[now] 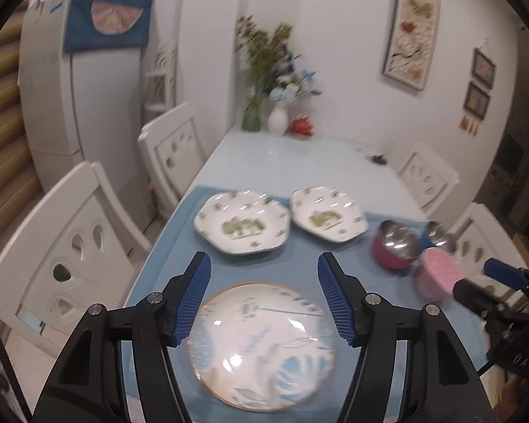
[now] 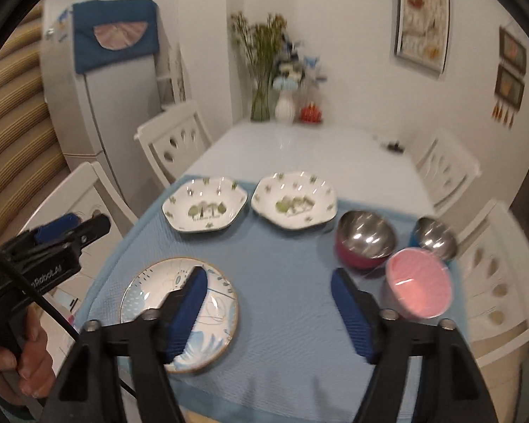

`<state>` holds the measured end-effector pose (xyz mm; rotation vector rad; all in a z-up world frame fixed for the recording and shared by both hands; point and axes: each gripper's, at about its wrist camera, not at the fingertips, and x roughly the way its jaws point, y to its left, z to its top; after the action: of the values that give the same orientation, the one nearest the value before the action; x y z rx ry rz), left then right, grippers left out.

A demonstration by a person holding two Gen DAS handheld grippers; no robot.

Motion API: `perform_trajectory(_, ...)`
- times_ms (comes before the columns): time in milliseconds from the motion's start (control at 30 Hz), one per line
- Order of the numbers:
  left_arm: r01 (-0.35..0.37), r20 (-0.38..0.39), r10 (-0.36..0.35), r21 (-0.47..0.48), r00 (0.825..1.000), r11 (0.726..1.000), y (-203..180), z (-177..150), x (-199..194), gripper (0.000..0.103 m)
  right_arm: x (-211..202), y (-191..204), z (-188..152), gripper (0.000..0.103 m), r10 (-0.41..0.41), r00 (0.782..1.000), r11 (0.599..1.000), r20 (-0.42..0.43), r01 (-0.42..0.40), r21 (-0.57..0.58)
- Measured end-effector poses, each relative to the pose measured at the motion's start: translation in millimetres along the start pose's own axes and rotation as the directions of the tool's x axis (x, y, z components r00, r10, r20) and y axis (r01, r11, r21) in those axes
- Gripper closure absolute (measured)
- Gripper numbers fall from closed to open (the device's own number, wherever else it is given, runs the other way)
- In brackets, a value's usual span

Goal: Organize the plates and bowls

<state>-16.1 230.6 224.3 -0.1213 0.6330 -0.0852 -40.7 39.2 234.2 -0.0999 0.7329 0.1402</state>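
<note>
A round plate with blue leaf print (image 1: 261, 349) (image 2: 148, 299) lies at the near left of the blue mat (image 1: 292, 264) (image 2: 285, 275). Two white six-sided dishes with green tree prints (image 1: 241, 224) (image 1: 328, 218) (image 2: 204, 204) (image 2: 294, 200) sit side by side at the mat's far edge. At the right stand a steel bowl with a magenta outside (image 1: 395, 245) (image 2: 365, 243), a steel bowl with a blue outside (image 1: 437, 234) (image 2: 435, 236) and a pink bowl (image 1: 437, 278) (image 2: 418, 289). My left gripper (image 1: 264, 292) hovers open above the round plate. My right gripper (image 2: 269, 303) hangs open over bare mat, holding nothing.
White chairs (image 1: 67, 257) (image 2: 490, 275) stand along both sides of the table (image 1: 299, 162). Vases with flowers (image 2: 264, 81) and a small red object (image 2: 312, 112) sit at the table's far end by the wall. A fridge (image 1: 53, 81) stands at the back left.
</note>
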Motion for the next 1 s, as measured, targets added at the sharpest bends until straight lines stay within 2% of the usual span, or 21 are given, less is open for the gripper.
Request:
perform_trajectory(100,0.059,0.011,-0.058,-0.01,0.998,0.998,-20,0,-26,0.038,-24,-14,-8,0.032,-0.011,1.0,1.0,-0.027,0.012,0.023)
perform_trajectory(200,0.078,0.019,-0.078,-0.006,0.997,0.997,-37,-3,-45,0.036,-38,-30,-21,0.032,0.011,0.998,0.996,-0.065,-0.006,0.084)
perform_trajectory(333,0.06,0.028,-0.061,0.012,0.998,0.998,-52,-6,-65,0.03,-72,-42,-37,0.032,-0.024,1.0,0.996,0.009,0.023,0.089)
perform_trajectory(400,0.055,0.037,-0.056,0.018,0.998,0.998,-57,-4,-73,0.028,-90,-44,-42,0.025,-0.068,0.995,0.994,0.078,0.061,0.086)
perform_trajectory(433,0.054,0.039,-0.055,0.02,0.998,0.998,-58,-4,-75,0.027,-94,-46,-42,0.015,-0.082,0.992,0.993,0.095,0.073,0.09)
perform_trajectory(467,0.053,0.041,-0.054,0.021,0.998,0.998,-59,-2,-77,0.027,-99,-48,-44,0.012,-0.093,0.989,0.992,0.116,0.082,0.097)
perform_trajectory(567,0.047,0.055,-0.047,0.005,0.997,0.999,-55,2,-78,0.022,-102,-56,-47,0.012,-0.06,0.99,0.991,0.13,0.044,0.127)
perform_trajectory(633,0.042,0.059,-0.04,-0.029,0.997,0.999,-47,3,-74,0.015,-96,-60,-46,0.012,-0.04,0.995,0.991,0.096,0.027,0.133)
perform_trajectory(767,0.017,0.036,-0.014,-0.071,0.999,0.997,-22,6,-55,0.015,-70,-64,-39,0.012,0.008,0.999,0.986,0.041,-0.014,0.164)
perform_trajectory(900,0.0,-0.014,-0.001,-0.082,1.0,0.997,11,16,-20,0.015,-22,-56,-16,0.012,0.096,0.995,0.972,-0.013,-0.091,0.215)
perform_trajectory(1000,0.014,-0.059,-0.021,-0.104,0.998,0.994,41,26,14,0.015,26,-43,7,0.012,0.158,0.986,0.96,-0.054,-0.141,0.243)
